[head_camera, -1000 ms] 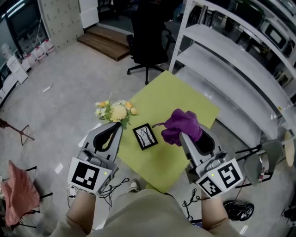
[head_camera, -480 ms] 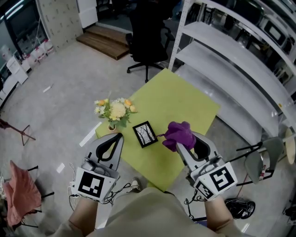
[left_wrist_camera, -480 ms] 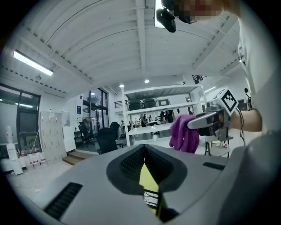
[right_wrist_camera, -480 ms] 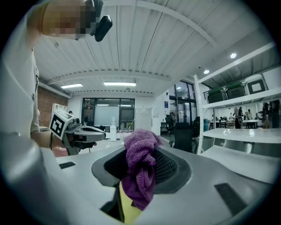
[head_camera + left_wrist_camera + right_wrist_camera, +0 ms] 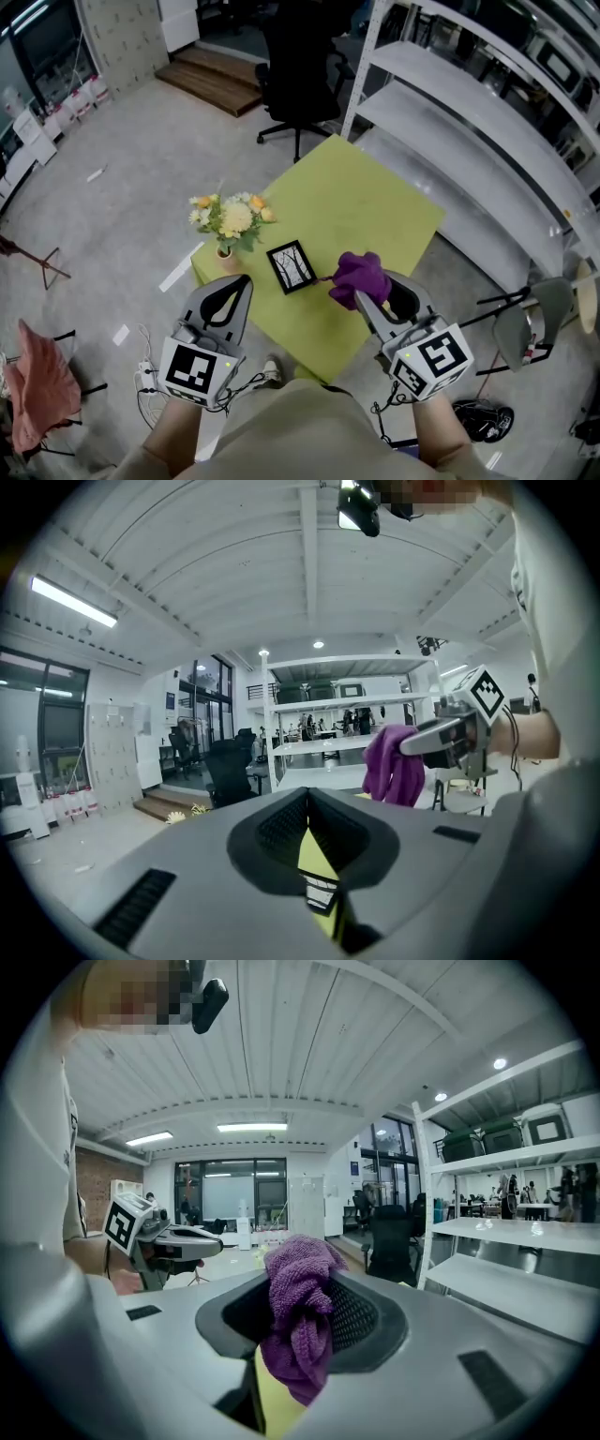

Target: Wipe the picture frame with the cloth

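1. The right gripper [image 5: 368, 291] is clamped on a bunched purple cloth [image 5: 360, 273]. The wad sticks out past the jaw tips, which would let fabric, not plastic, meet the glass
2. The cloth hangs in the air at about 3 o'clock of the picture frame [image 5: 291, 266], near it but not touching. Wiping has apparently not begun
3. The picture frame lies flat, face up, on the yellow-green table [image 5: 367, 192], near the corner closest to the person. That puts it within reach of both tools
4. The left gripper [image 5: 234, 284] has its jaws drawn together with nothing between them. Only a sliver of the table shows through the slit in the left gripper view
5. It hovers at roughly 7 o'clock of the frame, off the table's edge. Judging by that spot, it is waiting to pin or steady the frame so it does not slide under the cloth
6. A small vase of flowers [image 5: 227, 217] stands at 10 o'clock of the frame, close to the left edge. A sweeping stroke toward that side could knock it, so strokes are better kept short
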